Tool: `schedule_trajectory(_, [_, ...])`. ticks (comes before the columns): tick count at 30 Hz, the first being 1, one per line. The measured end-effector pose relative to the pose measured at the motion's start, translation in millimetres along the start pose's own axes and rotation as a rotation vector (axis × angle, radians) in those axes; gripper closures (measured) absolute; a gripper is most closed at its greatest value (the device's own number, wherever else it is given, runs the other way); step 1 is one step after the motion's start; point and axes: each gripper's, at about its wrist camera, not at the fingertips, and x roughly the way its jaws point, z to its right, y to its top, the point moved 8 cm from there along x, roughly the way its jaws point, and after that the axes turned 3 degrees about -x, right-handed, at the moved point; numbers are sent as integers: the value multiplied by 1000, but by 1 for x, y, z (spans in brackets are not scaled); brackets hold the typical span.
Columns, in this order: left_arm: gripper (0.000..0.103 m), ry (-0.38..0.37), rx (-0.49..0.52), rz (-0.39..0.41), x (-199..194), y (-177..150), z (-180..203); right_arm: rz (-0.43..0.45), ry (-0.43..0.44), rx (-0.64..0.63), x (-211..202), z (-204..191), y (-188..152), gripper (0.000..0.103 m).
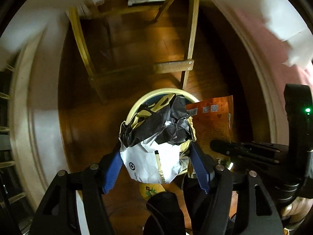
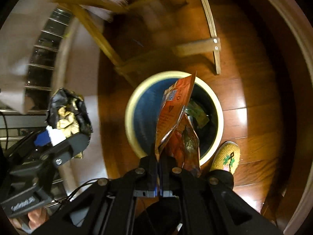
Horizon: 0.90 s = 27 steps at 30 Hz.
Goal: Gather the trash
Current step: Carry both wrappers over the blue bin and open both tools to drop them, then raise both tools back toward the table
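Black claw (image 1: pixel 156 168) frames, blue finger pads (image 1: pixel 112 173), silver screws.

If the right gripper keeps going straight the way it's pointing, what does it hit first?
Probably the bin: the right gripper, shut on the orange packet, points down into its opening, likely meeting the trash inside. Depth is unclear.

My left wrist camera looks steeply down along its gripper (image 1: pixel 156 156) at the floor (image 1: pixel 137 49); my right does likewise, closer above the bin (image 2: pixel 133 101). Both share bin, floor and wooden chair legs (image 1: pixel 190 39)
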Motion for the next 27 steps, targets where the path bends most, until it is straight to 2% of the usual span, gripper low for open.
schedule_trajectory(6, [28, 13, -26, -27, 43, 4, -4, -31, -15, 29, 35, 19, 10, 99])
schedule_trajectory(7, [23, 13, -31, -32, 48, 4, -5, -45, -16, 37, 39, 22, 11, 98])
schedule_trajectory(8, [16, 17, -35, -33, 50, 5, -6, -54, -22, 42, 44, 25, 12, 94])
schedule_trajectory(10, [13, 24, -40, -24, 48, 6, -10, -50, -18, 42, 46, 26, 14, 80])
schedule_trajectory(11, [11, 28, -42, -23, 48, 6, -11, -47, -17, 41, 46, 26, 15, 69])
schedule_trajectory(12, [8, 31, -44, -25, 48, 7, -12, -41, -15, 41, 46, 26, 17, 67])
schedule_trajectory(20, [8, 72, -53, 19, 22, 16, -26, -8, -13, 8, 30, 16, 25, 67])
schedule_trajectory(27, [8, 84, -60, 69, -37, 25, -28, 36, 13, 4, -19, -12, 30, 67])
